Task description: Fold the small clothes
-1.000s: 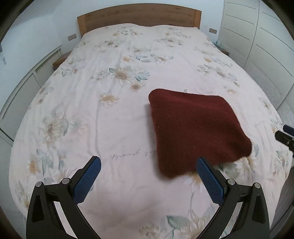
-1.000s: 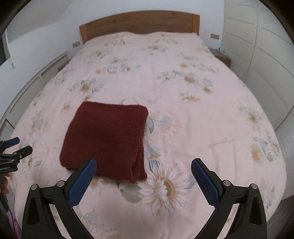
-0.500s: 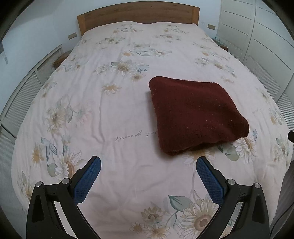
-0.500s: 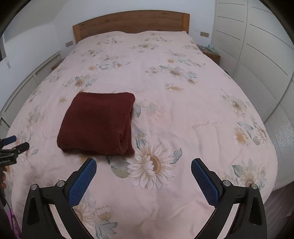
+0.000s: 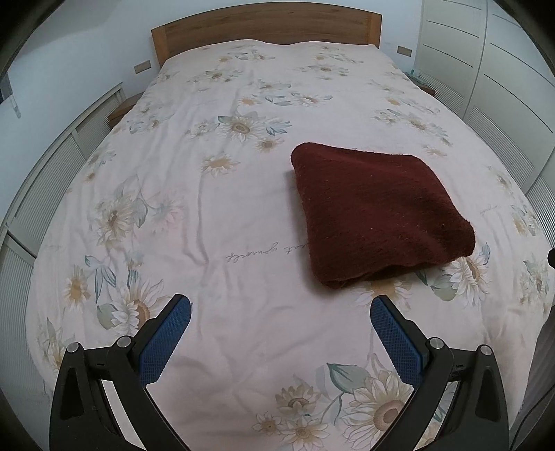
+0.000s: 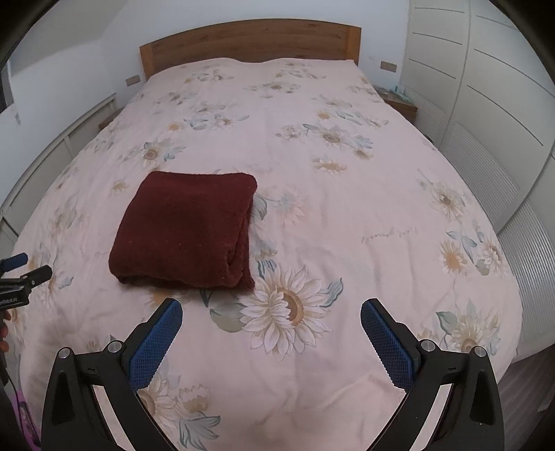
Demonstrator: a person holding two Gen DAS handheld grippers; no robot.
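Ahead of the left hand-held gripper [image 5: 280, 312], in its own wrist view, the dark red garment [image 5: 378, 215] lies on the bed [image 5: 215, 215] as a thick, squared-off packet, forward and to the right of the blue pads [image 5: 166, 338]. That gripper is released, its jaws spread wide with nothing between them, and stands clear of the cloth. The nearest corner of the packet looks bulky, with layers showing at its near edge. To the left, the flowered cover runs bare to the mattress edge, so there is ample room on that side; a wooden headboard [image 5: 267, 33] closes the far end.

From the right wrist view, the same garment [image 6: 184, 229] sits forward and left of the right hand-held gripper [image 6: 271, 314], which is likewise released and empty. The layered side faces right, toward open bedding. The tip of the left gripper shows at the left border, apart from the cloth.

Folding appears finished, or nearly so. Any next move would be a light tidy of the loose layered edge, or a reach for another piece; none is visible here. Cupboard doors [image 6: 485, 104] stand off to the right, well apart.
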